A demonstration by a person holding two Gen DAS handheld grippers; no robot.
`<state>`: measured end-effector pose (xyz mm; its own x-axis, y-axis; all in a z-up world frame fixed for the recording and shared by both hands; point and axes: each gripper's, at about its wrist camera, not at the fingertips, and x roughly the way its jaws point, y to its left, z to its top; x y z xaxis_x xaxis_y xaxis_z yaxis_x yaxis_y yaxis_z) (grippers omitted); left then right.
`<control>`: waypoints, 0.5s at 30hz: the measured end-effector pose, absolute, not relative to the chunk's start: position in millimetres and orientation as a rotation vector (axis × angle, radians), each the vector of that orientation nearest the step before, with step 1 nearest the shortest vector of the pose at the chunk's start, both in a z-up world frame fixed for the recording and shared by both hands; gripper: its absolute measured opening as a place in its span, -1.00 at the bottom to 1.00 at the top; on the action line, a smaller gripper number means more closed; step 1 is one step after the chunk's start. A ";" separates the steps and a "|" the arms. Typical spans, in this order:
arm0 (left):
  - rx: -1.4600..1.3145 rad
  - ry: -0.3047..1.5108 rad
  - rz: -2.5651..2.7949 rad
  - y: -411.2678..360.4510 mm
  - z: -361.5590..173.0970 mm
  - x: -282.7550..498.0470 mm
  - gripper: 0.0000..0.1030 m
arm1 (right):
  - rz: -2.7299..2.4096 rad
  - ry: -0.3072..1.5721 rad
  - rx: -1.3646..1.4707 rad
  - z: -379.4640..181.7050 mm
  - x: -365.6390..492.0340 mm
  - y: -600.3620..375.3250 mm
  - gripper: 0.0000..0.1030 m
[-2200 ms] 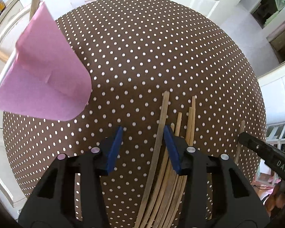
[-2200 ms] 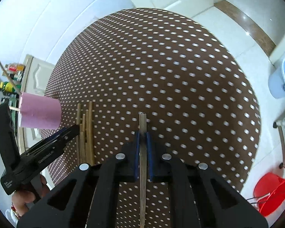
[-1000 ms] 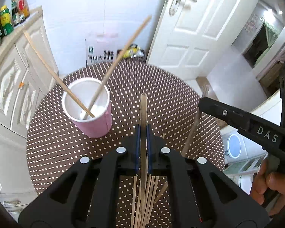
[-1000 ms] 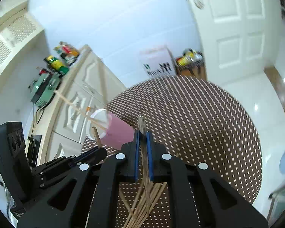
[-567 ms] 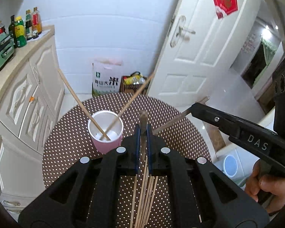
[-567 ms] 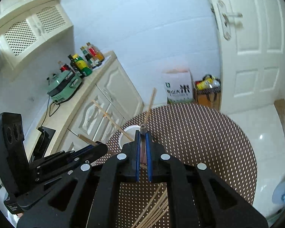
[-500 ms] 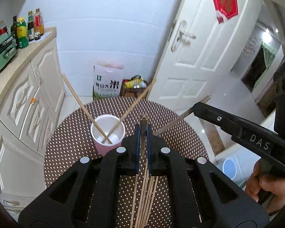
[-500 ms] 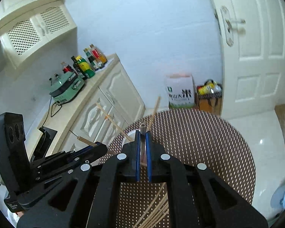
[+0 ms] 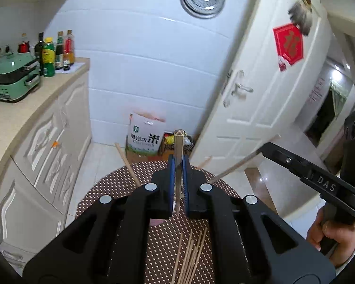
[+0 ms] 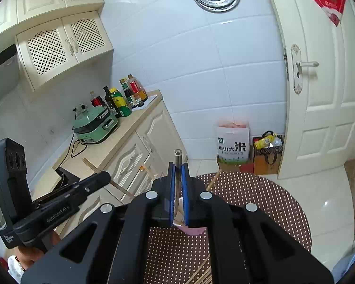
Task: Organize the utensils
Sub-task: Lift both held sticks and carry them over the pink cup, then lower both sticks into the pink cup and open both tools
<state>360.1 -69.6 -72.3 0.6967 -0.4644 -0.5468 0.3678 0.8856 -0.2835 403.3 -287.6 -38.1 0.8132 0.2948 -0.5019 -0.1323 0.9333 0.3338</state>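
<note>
My left gripper (image 9: 178, 163) is shut on a wooden chopstick (image 9: 179, 146) that sticks up past its blue pads, high above the round brown dotted table (image 9: 158, 248). My right gripper (image 10: 178, 168) is shut on another chopstick (image 10: 177, 158), also raised; it shows at the right of the left wrist view (image 9: 269, 151). A pink cup (image 10: 191, 230) stands on the table, mostly hidden behind the jaws, with two chopsticks (image 9: 127, 163) leaning out of it. Several loose chopsticks (image 9: 189, 255) lie on the table below.
A cream cabinet counter (image 9: 23, 108) at the left carries a green cooker (image 10: 94, 125) and bottles (image 10: 123, 99). A rice bag (image 9: 144, 137) and a white door (image 9: 260, 94) stand behind the table. The floor is white tile.
Both grippers closed on one chopstick each from the table and lifted high, tilting upward. The table and the cup have dropped low in both views.
</note>
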 end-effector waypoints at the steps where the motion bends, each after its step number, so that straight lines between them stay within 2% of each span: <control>1: -0.163 0.649 -0.457 -66.9 -72.0 362.5 -0.88 | 0.229 0.575 0.281 -37.1 404.7 -285.9 -0.91; 15: -0.152 0.699 -0.411 -59.0 -101.0 385.2 -0.87 | 0.211 0.637 0.259 -58.2 419.0 -277.3 -0.92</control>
<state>385.2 -59.0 -101.0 0.6893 -0.4159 -0.5932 0.3154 0.9094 -0.2712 419.0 -277.3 -58.2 0.7847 0.2718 -0.5572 -0.1140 0.9467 0.3013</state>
